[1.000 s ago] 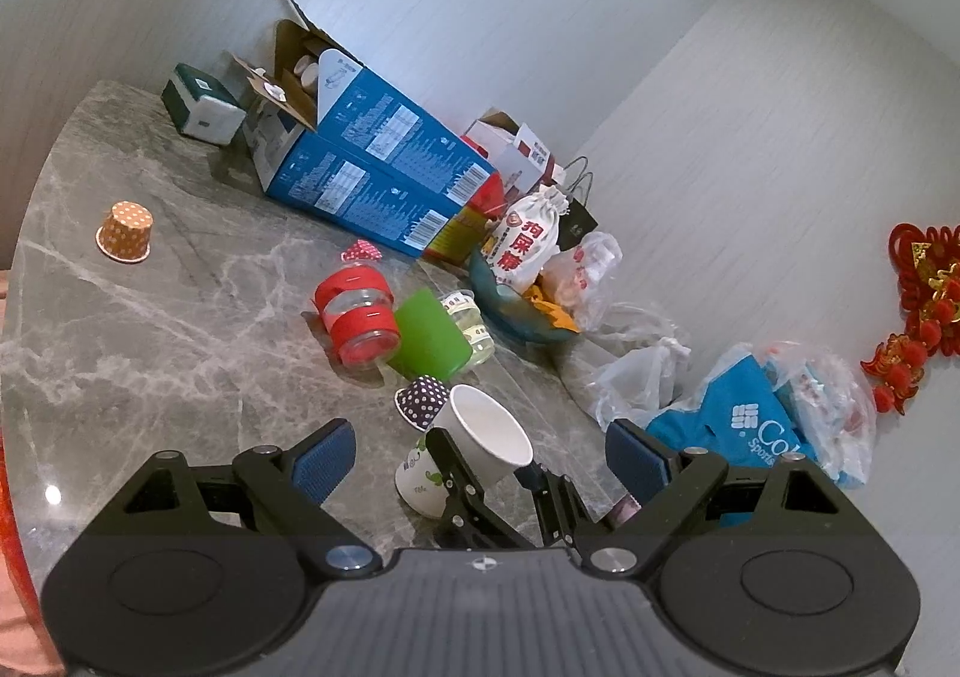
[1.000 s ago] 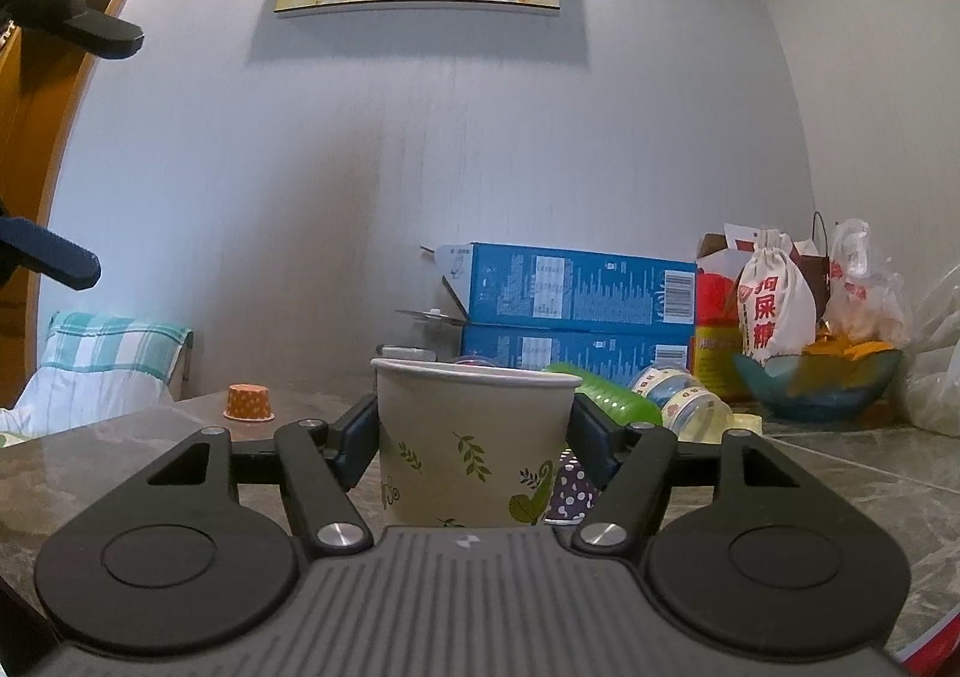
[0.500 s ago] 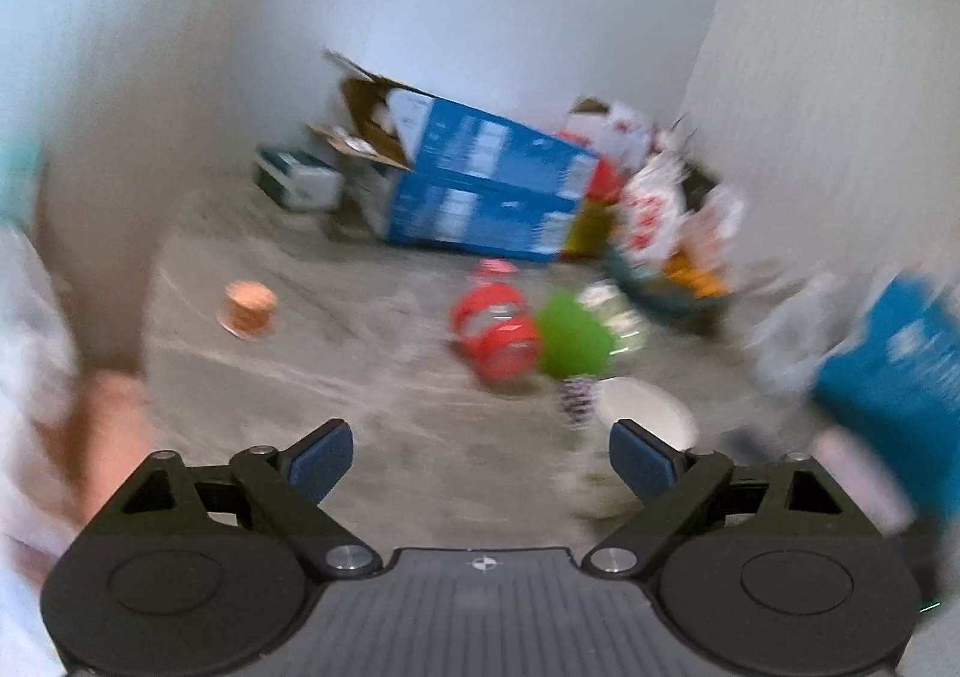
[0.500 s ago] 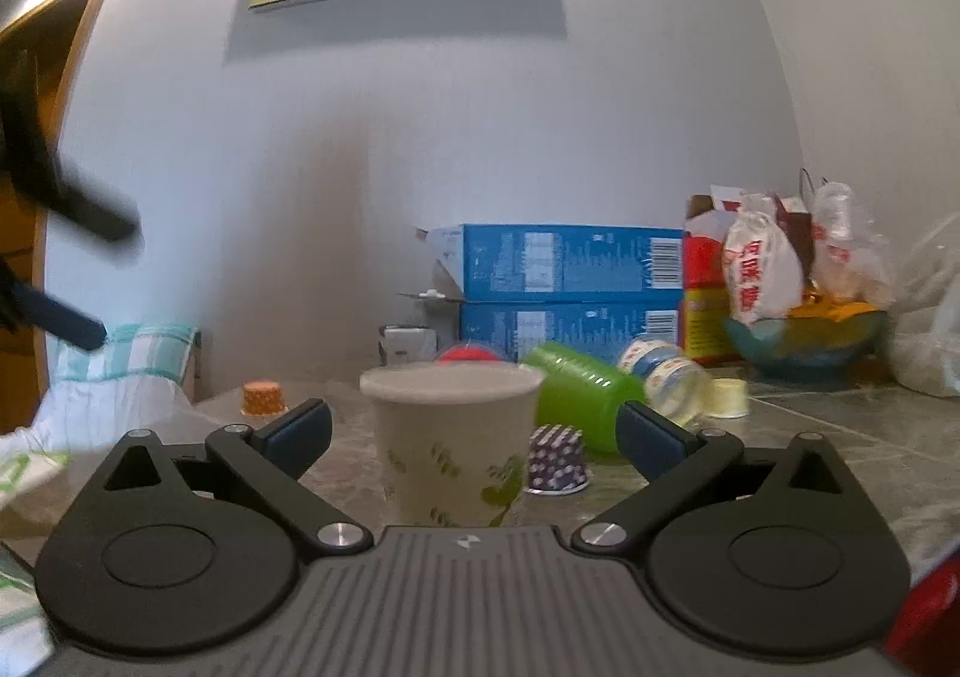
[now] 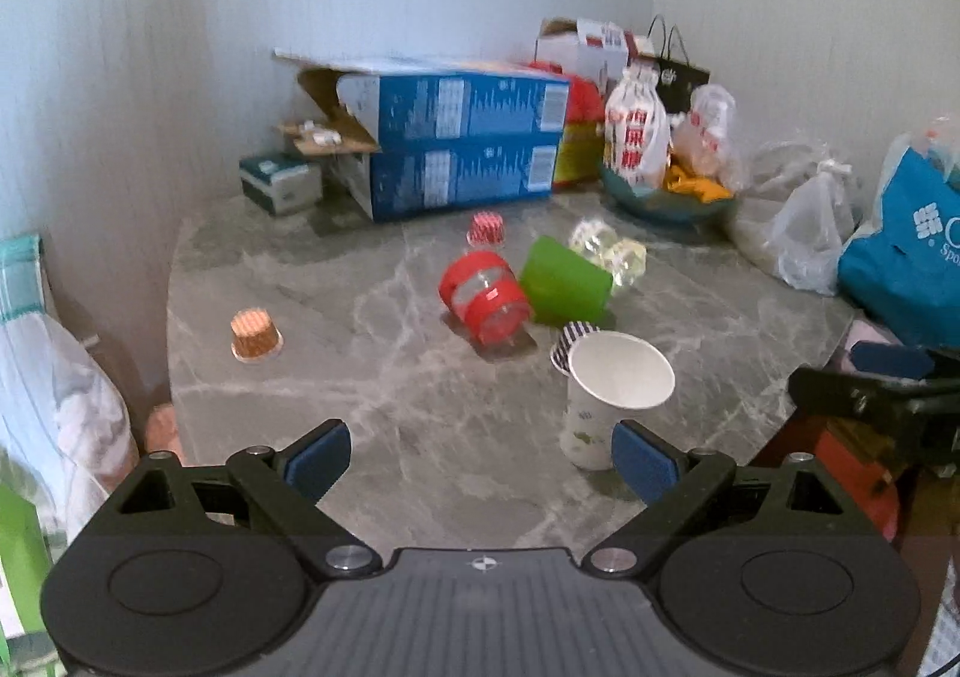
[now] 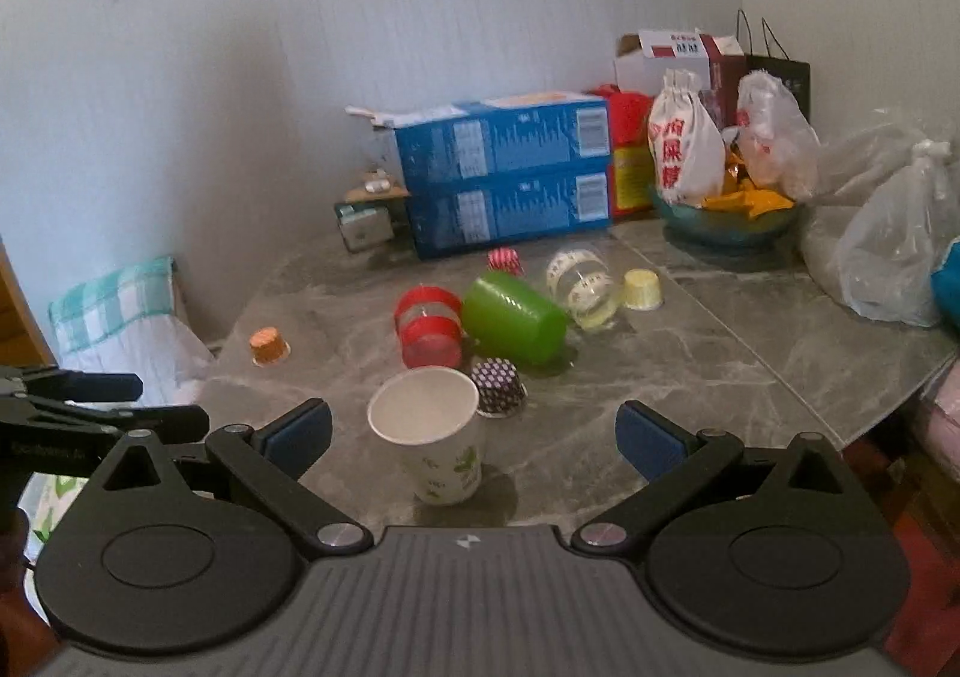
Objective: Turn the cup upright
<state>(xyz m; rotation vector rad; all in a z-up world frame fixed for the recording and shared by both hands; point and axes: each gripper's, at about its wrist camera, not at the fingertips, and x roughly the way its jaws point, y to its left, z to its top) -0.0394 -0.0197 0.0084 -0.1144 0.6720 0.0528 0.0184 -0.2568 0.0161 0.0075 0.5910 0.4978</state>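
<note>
A white paper cup with green leaf print (image 6: pixel 435 437) stands upright on the grey marble table (image 6: pixel 690 377), mouth up; it also shows in the left wrist view (image 5: pixel 612 395). My right gripper (image 6: pixel 474 437) is open, raised above and behind the cup, its jaws wide apart and apart from the cup. My left gripper (image 5: pixel 480 458) is open and empty, the cup just inside its right finger (image 5: pixel 645 461). The right gripper shows at the right edge of the left wrist view (image 5: pixel 888 377).
A red-banded clear cup (image 6: pixel 429 326), a green cup (image 6: pixel 516 317) and a clear printed cup (image 6: pixel 582 281) lie on their sides mid-table. Small cupcake liners (image 6: pixel 495 386) (image 6: pixel 270 346) sit upside down. Blue boxes (image 6: pixel 504 176), a bowl of snacks (image 6: pixel 726 215) and bags line the back.
My right gripper opened and let go of the paper cup, then pulled back and up. The cup stays upright on the table. My left gripper swung left and back.
</note>
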